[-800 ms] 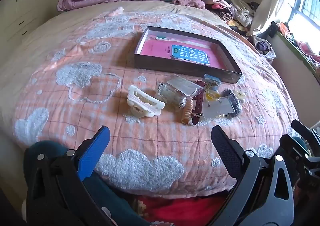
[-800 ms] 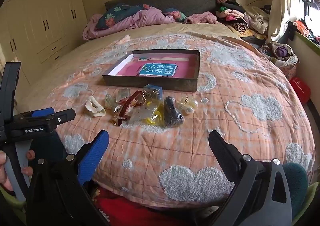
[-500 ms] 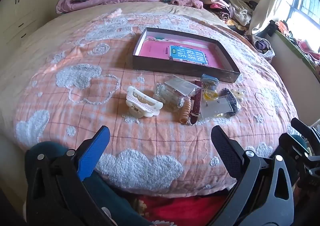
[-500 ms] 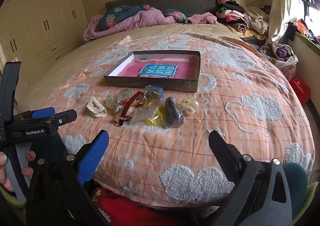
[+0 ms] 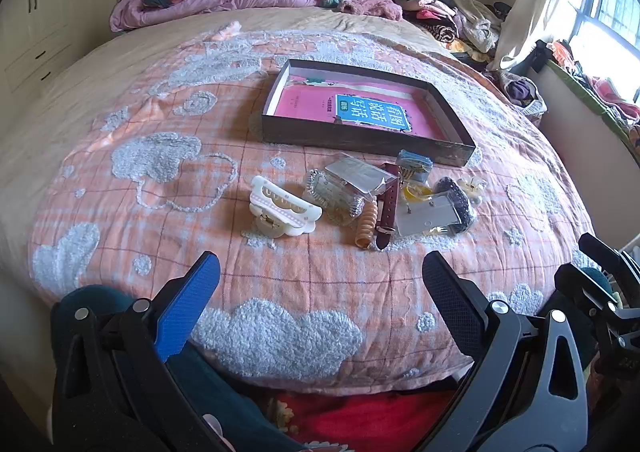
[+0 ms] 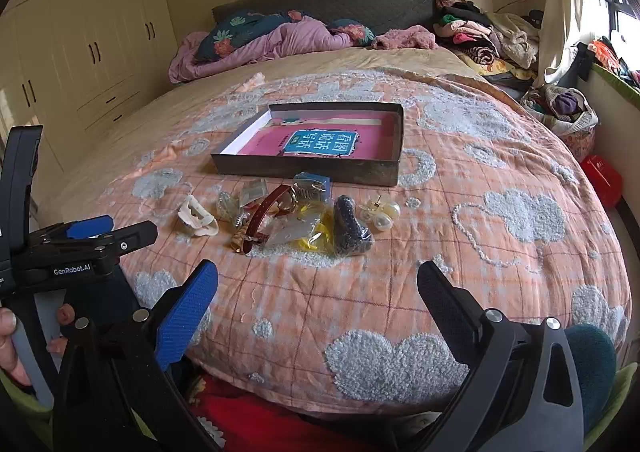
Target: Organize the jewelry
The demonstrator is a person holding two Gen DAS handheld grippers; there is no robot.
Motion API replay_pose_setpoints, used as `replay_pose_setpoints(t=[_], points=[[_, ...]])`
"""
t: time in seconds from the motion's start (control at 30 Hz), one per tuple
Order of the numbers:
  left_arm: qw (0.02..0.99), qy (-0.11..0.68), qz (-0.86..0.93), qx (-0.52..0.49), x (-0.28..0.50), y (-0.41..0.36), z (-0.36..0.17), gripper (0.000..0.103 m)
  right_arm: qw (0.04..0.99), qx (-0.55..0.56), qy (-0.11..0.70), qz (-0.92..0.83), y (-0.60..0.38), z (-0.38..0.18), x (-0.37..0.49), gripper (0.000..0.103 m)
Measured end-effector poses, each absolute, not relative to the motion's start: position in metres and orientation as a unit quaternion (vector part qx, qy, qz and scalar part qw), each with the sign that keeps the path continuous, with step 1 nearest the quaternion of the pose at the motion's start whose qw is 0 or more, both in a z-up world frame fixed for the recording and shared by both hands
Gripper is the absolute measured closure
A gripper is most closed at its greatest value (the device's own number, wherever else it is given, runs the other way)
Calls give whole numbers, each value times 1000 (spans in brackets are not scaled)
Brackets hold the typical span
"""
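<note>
A heap of jewelry lies on the bed in front of a shallow dark box (image 5: 362,143) (image 6: 308,169) with a pink book inside. The heap holds a white hair claw (image 5: 282,208) (image 6: 196,217), a brown-strap watch (image 5: 389,208) (image 6: 266,214), clear packets (image 5: 340,188), a dark beaded piece (image 6: 349,226) and pearl clips (image 6: 380,212). My left gripper (image 5: 320,288) is open and empty, short of the claw. My right gripper (image 6: 318,292) is open and empty, short of the heap.
The orange quilt (image 6: 500,236) with fluffy cloud patches covers the bed. A purple duvet and pillows (image 6: 272,40) lie at the head. Piled clothes (image 6: 492,36) sit at the back right. Wardrobes (image 6: 92,48) stand left. The left gripper's body (image 6: 76,248) shows at the right wrist view's left edge.
Both grippers have drifted slightly forward toward the heap. Their jaws stay open. Nothing on the bed has moved.
</note>
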State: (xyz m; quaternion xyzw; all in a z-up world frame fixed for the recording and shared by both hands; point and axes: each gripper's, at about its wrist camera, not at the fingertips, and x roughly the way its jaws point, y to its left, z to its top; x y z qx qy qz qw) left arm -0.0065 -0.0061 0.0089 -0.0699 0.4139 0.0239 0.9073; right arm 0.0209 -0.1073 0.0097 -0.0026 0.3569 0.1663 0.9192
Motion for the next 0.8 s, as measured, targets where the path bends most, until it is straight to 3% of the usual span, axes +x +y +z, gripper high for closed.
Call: replay_pose_setpoints(t=[0.8], points=[[908,413,25,-68,-8,-6,12,8,920,-3,352,169,-105,13,20,4]])
